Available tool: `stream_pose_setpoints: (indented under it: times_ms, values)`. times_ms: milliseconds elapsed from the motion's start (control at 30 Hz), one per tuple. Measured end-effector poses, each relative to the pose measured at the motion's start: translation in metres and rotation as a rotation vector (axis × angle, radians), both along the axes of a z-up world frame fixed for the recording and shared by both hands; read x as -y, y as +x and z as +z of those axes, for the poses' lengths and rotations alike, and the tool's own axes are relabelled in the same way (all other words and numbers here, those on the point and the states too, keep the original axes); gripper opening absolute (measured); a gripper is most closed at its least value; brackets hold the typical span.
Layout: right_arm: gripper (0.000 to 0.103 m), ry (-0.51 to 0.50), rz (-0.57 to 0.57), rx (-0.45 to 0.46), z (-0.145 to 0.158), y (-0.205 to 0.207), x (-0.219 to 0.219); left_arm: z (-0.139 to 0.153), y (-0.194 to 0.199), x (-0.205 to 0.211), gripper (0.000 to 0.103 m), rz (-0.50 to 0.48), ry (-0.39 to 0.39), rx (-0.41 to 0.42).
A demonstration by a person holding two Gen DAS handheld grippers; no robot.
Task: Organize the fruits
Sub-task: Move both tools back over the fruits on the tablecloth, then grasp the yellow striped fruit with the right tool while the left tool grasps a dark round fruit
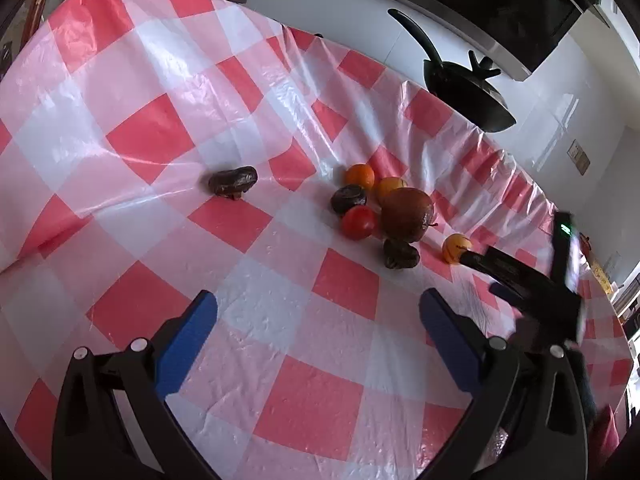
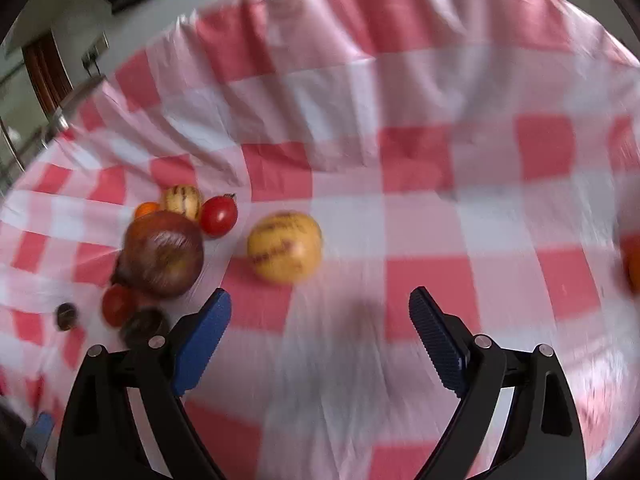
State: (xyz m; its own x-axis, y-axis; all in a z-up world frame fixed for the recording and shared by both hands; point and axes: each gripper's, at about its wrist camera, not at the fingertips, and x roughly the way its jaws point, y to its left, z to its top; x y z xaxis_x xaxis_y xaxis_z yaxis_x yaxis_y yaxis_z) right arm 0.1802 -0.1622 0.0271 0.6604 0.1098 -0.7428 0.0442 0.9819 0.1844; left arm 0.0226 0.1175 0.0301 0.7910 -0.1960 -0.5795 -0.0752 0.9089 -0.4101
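Right wrist alone shows orange fruit (image 2: 634, 268).

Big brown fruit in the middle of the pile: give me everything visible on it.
The big brown fruit is the largest piece in the cluster: rounded, apple-like, with dark reddish-brown glossy skin that shows paler streaks in the right wrist view. A thin stem pokes out at its side. It rests on the checked plastic tablecloth, packed in among the smaller fruits, a red tomato and a dark wrinkled fruit right beside it. No tongs touch it.
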Motion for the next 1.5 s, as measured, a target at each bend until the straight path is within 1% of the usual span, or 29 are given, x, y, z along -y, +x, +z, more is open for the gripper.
stream_pose_setpoints:
  times_ms: [100, 167, 200, 233, 300, 400, 433, 533, 633, 700, 733, 833, 867, 900, 933, 967, 1100, 1133, 1200, 1233, 1267, 1333, 1400, 1500]
  values:
    - [0.078, -0.055, 0.008, -0.020, -0.003, 0.022, -0.014, -0.001, -0.001, -0.004, 0.101, 0.015, -0.016, -0.003]
    - [0.062, -0.097, -0.009, -0.060, -0.008, 0.034, -0.020, -0.001, -0.001, -0.005, 0.101, 0.016, -0.021, -0.003]
    - [0.061, -0.105, -0.013, -0.067, -0.009, 0.036, -0.021, -0.001, -0.001, -0.005, 0.101, 0.017, -0.022, -0.004]
    - [0.044, -0.097, -0.009, -0.053, -0.008, 0.034, -0.021, -0.002, -0.001, -0.005, 0.101, 0.017, -0.024, -0.005]
    - [0.043, -0.037, -0.007, -0.015, -0.005, 0.026, -0.013, -0.002, -0.001, -0.005, 0.101, 0.017, -0.023, -0.007]
    - [0.043, 0.084, -0.069, 0.026, -0.003, 0.008, 0.014, -0.002, -0.001, -0.004, 0.101, 0.012, -0.020, -0.012]
    - [0.043, 0.138, -0.093, 0.041, -0.004, 0.000, 0.025, -0.002, 0.000, -0.004, 0.101, 0.009, -0.019, -0.015]
    - [0.043, 0.263, -0.133, 0.086, -0.007, -0.017, 0.047, -0.001, 0.001, 0.001, 0.101, -0.019, -0.006, -0.025]
    - [0.043, 0.305, -0.146, 0.125, -0.007, -0.021, 0.056, 0.000, -0.001, 0.008, 0.101, -0.010, 0.020, -0.032]
    - [0.043, 0.303, -0.145, 0.144, -0.005, -0.023, 0.055, -0.001, 0.007, 0.021, 0.101, -0.046, 0.046, -0.067]
    - [0.043, 0.304, -0.149, 0.156, -0.005, -0.025, 0.055, -0.001, 0.012, 0.028, 0.101, -0.054, 0.061, -0.072]
    - [0.043, 0.323, -0.177, 0.174, -0.002, -0.024, 0.061, 0.003, 0.038, 0.055, 0.101, -0.068, 0.107, -0.065]
    - [0.043, 0.333, -0.183, 0.175, -0.001, -0.025, 0.064, 0.003, 0.049, 0.064, 0.101, -0.071, 0.119, -0.074]
    - [0.043, 0.341, -0.188, 0.174, -0.002, -0.025, 0.066, 0.002, 0.065, 0.077, 0.101, -0.075, 0.150, -0.098]
    - [0.043, 0.349, -0.189, 0.174, -0.003, -0.025, 0.067, 0.001, 0.075, 0.084, 0.096, -0.078, 0.170, -0.110]
    - [0.043, 0.352, -0.191, 0.175, -0.003, -0.025, 0.068, -0.001, 0.086, 0.092, 0.087, -0.086, 0.191, -0.123]
    - [0.044, 0.336, -0.185, 0.177, -0.001, -0.024, 0.065, -0.008, 0.126, 0.120, 0.076, -0.153, 0.264, -0.190]
    - [0.044, 0.322, -0.179, 0.182, 0.000, -0.024, 0.062, -0.010, 0.133, 0.123, 0.072, -0.159, 0.277, -0.203]
    - [0.044, 0.321, -0.169, 0.180, 0.000, -0.024, 0.061, -0.012, 0.142, 0.128, 0.059, -0.162, 0.302, -0.215]
    - [0.044, 0.322, -0.171, 0.179, -0.001, -0.024, 0.062, -0.012, 0.144, 0.129, 0.041, -0.162, 0.321, -0.216]
    - [0.044, 0.325, -0.172, 0.181, -0.001, -0.024, 0.062, -0.012, 0.142, 0.130, 0.042, -0.180, 0.315, -0.211]
    - [0.044, 0.324, -0.170, 0.180, -0.001, -0.024, 0.062, -0.010, 0.130, 0.127, 0.042, -0.199, 0.273, -0.188]
    - [0.044, 0.324, -0.169, 0.180, -0.001, -0.025, 0.062, -0.004, 0.110, 0.119, 0.042, -0.166, 0.255, -0.145]
    - [0.044, 0.322, -0.164, 0.179, -0.001, -0.025, 0.061, 0.002, 0.088, 0.109, 0.042, -0.128, 0.240, -0.117]
